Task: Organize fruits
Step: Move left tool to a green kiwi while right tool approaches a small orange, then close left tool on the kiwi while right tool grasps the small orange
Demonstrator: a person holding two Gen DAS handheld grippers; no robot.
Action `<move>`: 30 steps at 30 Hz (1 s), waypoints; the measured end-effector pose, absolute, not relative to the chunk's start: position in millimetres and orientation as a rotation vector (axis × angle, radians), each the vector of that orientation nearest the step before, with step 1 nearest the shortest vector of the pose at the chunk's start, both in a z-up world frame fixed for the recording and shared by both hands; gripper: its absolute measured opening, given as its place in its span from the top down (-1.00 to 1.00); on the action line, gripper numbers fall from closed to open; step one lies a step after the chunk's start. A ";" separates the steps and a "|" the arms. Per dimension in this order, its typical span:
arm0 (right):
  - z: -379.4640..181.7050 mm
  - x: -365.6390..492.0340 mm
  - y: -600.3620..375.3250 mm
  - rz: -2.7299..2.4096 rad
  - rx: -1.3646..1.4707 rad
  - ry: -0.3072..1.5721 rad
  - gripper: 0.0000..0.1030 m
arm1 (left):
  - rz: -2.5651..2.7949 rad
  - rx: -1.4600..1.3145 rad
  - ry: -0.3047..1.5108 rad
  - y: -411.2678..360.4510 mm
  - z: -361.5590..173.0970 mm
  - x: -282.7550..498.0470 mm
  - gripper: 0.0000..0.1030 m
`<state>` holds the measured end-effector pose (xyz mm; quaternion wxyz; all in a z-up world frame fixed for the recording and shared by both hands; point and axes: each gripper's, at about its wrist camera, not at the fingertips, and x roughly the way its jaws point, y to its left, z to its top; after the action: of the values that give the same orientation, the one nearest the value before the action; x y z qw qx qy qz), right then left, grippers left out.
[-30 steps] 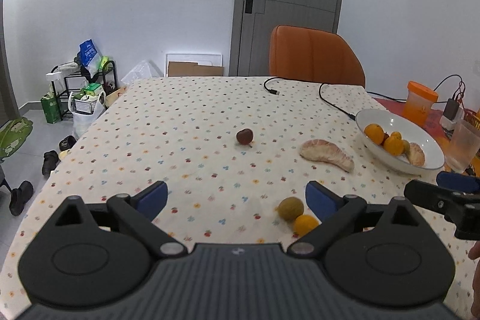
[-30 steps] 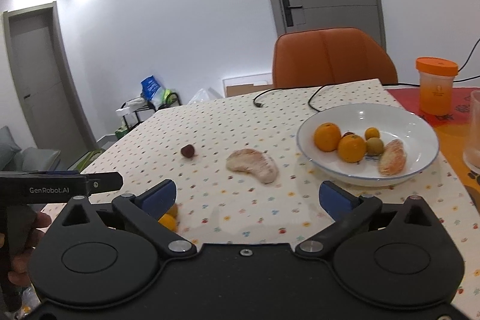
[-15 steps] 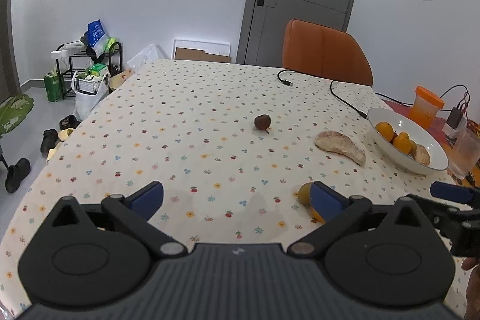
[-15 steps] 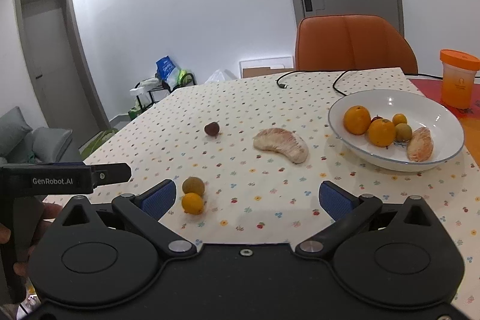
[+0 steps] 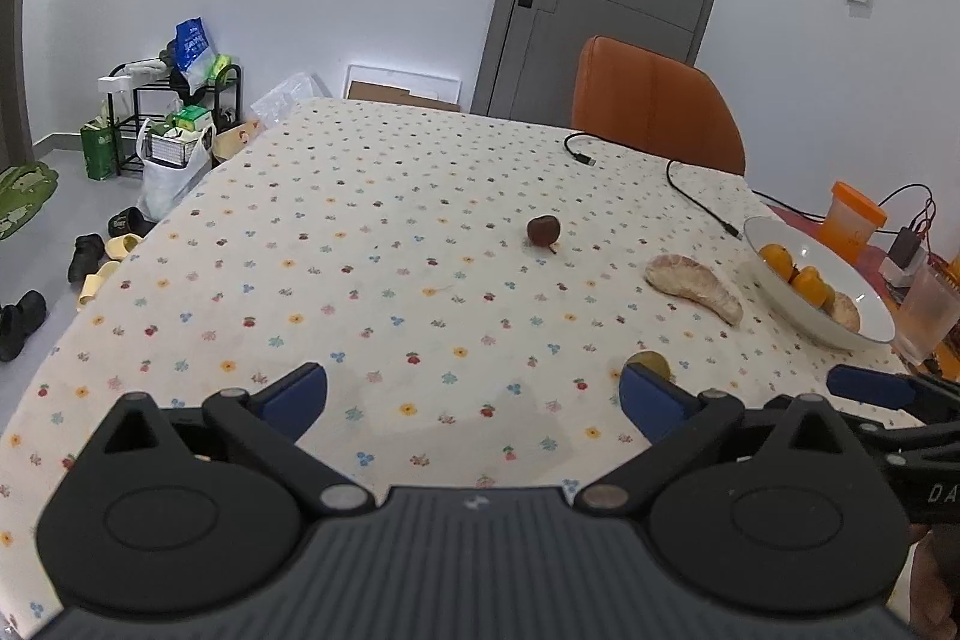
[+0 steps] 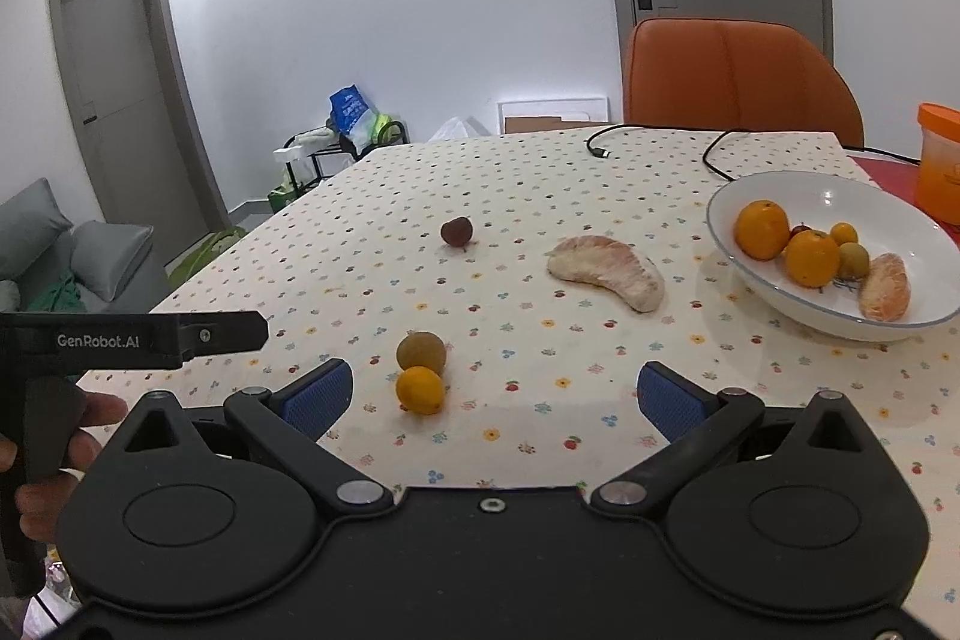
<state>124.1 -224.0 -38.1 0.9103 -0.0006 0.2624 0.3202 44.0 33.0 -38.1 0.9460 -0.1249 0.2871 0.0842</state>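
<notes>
A white bowl (image 6: 774, 292) at the table's right holds oranges, small fruits and a peeled segment; it also shows in the left wrist view (image 5: 780, 307). On the cloth lie a pomelo segment (image 6: 609, 271) (image 5: 696, 285), a dark red fruit (image 6: 456, 231) (image 5: 543, 229), a greenish-brown fruit (image 6: 421, 352) (image 5: 651, 361) and a small orange (image 6: 420, 389). My right gripper (image 6: 491, 394) is open and empty, near the small orange. My left gripper (image 5: 474, 394) is open and empty over bare cloth; its right finger hides the small orange.
An orange chair (image 6: 738, 76) stands behind the table. A black cable (image 5: 690, 196) lies at the back. An orange-lidded jar (image 5: 851, 220) and a clear cup (image 5: 930, 310) stand right of the bowl. A shoe rack (image 5: 162, 118) is on the floor left.
Both grippers have pulled back and risen from the table. More of the cloth shows, and the two small fruits came clear of the right gripper's left finger.
</notes>
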 end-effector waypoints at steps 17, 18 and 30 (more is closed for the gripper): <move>-59.7 144.3 -190.5 0.731 0.002 0.605 -0.03 | 0.142 -0.309 0.594 40.1 -49.9 53.5 -0.98; -61.4 146.8 -189.2 0.734 0.005 0.613 0.06 | 0.145 -0.309 0.594 39.7 -50.1 54.4 -0.98; -65.9 156.3 -208.4 0.744 0.060 0.623 0.59 | 0.108 -0.261 0.596 12.5 -49.4 72.8 -0.98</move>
<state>156.3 -208.4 -65.9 0.8842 0.0287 0.2993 0.3576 72.8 12.5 -49.4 0.9461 -0.1282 0.2927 0.0528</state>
